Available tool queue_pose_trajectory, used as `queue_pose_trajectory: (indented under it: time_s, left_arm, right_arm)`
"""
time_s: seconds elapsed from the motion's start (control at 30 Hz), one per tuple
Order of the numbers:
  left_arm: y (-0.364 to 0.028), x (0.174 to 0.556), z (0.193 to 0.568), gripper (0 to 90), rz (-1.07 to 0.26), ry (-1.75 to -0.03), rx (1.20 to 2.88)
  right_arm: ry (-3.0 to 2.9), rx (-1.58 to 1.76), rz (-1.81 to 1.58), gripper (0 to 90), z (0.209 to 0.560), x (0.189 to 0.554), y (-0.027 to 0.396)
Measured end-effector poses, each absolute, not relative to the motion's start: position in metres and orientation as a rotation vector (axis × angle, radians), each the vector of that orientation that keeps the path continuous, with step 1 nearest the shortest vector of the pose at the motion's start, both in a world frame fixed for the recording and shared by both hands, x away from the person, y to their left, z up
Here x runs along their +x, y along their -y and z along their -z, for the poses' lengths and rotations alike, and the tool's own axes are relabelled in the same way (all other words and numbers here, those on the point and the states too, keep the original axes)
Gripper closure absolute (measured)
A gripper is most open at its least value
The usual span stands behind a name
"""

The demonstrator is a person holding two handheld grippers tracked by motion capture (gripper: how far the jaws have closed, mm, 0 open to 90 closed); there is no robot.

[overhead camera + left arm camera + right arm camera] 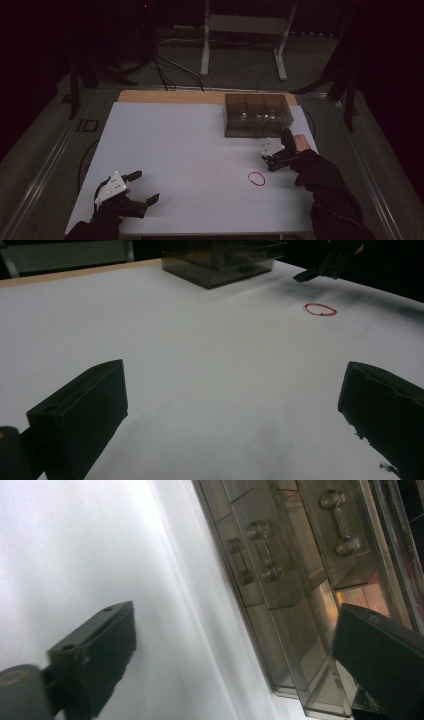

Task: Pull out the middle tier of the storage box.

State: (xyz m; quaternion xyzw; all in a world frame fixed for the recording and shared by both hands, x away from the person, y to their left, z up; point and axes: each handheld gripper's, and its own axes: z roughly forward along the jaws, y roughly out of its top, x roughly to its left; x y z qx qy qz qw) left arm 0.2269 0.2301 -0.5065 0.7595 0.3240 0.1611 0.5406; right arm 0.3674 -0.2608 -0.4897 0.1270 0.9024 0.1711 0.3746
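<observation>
- Red rubber band: a thin closed oval loop, lying flat on the white table top, at the near right.
- Smoky clear drawer box: upright at the far right, drawers with small handles.

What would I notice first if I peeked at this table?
Probably the little red rubber band, lying alone on the white table near the right gripper. Next comes the smoky see-through drawer box at the far right edge. The left gripper sits open at the near left corner.
</observation>
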Motion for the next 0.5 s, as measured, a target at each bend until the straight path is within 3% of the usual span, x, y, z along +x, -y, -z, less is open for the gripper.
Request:
queue_pose_trajectory:
  time_s: [0.5]
  left_arm:
    - [-0.230, 0.227, 0.507, 1.1, -0.382, -0.773, 1.801]
  right_arm:
    - [-2.348, 0.316, -0.506, 5.2, 0.467, 0.373, 0.281]
